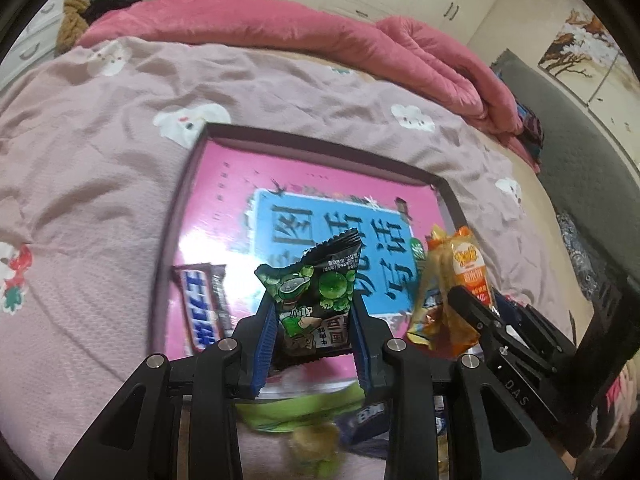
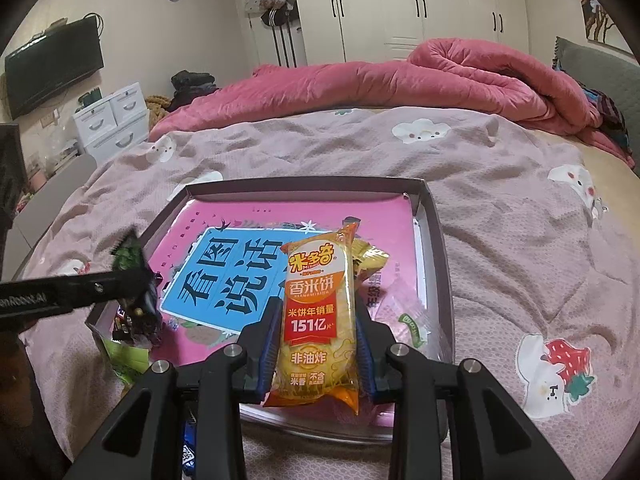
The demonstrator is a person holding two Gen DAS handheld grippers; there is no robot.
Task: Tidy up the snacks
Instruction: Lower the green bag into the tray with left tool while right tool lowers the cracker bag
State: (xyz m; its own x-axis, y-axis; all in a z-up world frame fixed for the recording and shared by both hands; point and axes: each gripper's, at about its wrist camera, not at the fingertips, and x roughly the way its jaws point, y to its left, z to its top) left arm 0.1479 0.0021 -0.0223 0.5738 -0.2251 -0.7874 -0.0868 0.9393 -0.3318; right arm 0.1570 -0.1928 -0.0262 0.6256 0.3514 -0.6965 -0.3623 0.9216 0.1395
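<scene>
Two claws gripping upright packets, rice cracker pack [image 2: 318, 320] lengthwise vertical, pea packet [image 1: 316, 300] seemingly tilted

Even, soft indoor light fills both fisheye views, casting only faint shadows. Glare whitens the glossy pink box floor [image 1: 188, 248] at its near left. Straight lines bow toward dark, vignetted corners. Near objects in the left wrist view are blurred.

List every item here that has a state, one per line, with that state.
left hand-held gripper: shut on the green pea snack packet, held above the box
right hand-held gripper: shut on the orange rice cracker packet
box: open, lying on the bed
candy bar: lying flat inside the box
pink quilt: bunched up
</scene>
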